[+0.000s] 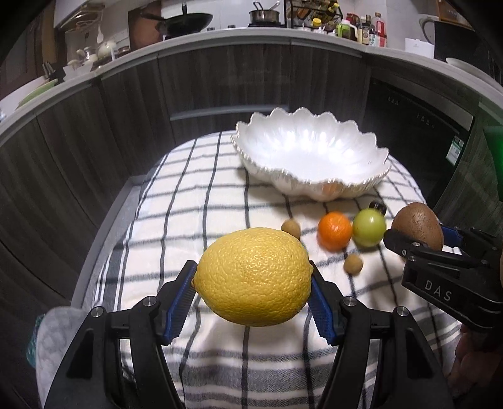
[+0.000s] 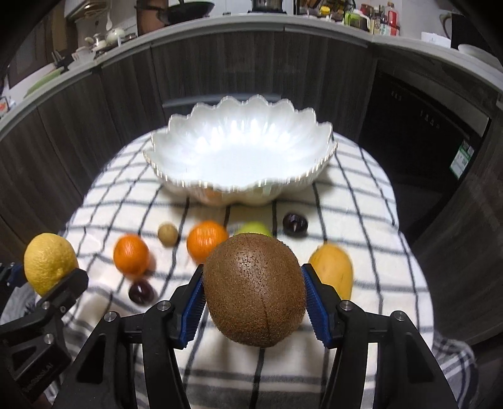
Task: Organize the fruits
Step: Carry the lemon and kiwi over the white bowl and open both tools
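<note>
Only rightward: mango (image 2: 331,270), dark plums (image 2: 294,223).

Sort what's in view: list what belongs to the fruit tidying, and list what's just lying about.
Belongs to the job:
lemon in the left gripper
kiwi in the right gripper
white scalloped bowl
two oranges
green fruit
mango
two dark plums

Just lying about:
checked cloth
wok
saucepan
bottles
</note>
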Motion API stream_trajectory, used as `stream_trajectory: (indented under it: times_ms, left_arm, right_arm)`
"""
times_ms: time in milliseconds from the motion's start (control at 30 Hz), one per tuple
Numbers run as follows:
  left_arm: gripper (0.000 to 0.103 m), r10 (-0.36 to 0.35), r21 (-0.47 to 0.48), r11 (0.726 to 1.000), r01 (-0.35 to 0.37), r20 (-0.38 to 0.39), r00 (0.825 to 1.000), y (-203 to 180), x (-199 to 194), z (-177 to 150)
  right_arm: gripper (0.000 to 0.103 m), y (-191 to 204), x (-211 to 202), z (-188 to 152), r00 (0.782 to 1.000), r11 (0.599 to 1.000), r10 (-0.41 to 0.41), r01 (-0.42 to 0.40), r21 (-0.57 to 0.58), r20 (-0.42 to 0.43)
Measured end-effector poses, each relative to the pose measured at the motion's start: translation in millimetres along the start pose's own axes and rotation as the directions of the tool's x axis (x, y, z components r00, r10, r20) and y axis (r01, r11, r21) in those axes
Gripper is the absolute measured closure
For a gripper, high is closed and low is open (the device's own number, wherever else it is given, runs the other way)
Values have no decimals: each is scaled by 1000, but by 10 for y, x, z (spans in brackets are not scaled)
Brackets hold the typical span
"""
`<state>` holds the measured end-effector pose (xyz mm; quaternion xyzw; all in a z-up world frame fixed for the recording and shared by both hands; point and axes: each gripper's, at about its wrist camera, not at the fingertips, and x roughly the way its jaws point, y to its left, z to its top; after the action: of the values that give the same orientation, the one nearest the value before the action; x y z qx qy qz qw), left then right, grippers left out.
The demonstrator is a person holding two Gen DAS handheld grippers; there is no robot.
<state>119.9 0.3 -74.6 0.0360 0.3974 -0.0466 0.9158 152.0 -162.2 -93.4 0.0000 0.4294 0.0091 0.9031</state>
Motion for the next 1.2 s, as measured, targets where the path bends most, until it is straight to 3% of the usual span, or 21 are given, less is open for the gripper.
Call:
stream_trajectory:
  times_ms: [367, 567, 900, 1200]
  left_arm:
    - [37, -46, 30, 999, 43, 103, 994, -57, 29, 745]
    - [37, -69, 40, 997, 64, 133, 989, -74, 265, 1156]
    - [37, -122, 67, 991, 118, 62, 991, -97, 1102, 1596]
    - [37, -123, 74, 989, 125, -35, 992, -143, 1586, 1688]
  right_arm:
    - [44, -121, -80, 641, 996, 1000, -20, 21, -12, 89]
    - [44, -212, 128, 1046, 995, 1000, -23, 23, -9, 99]
    - [45, -305, 801, 1511, 999, 999, -43, 43, -5, 29]
    - [45, -356, 1280, 1549, 995, 998, -54, 55, 6, -83]
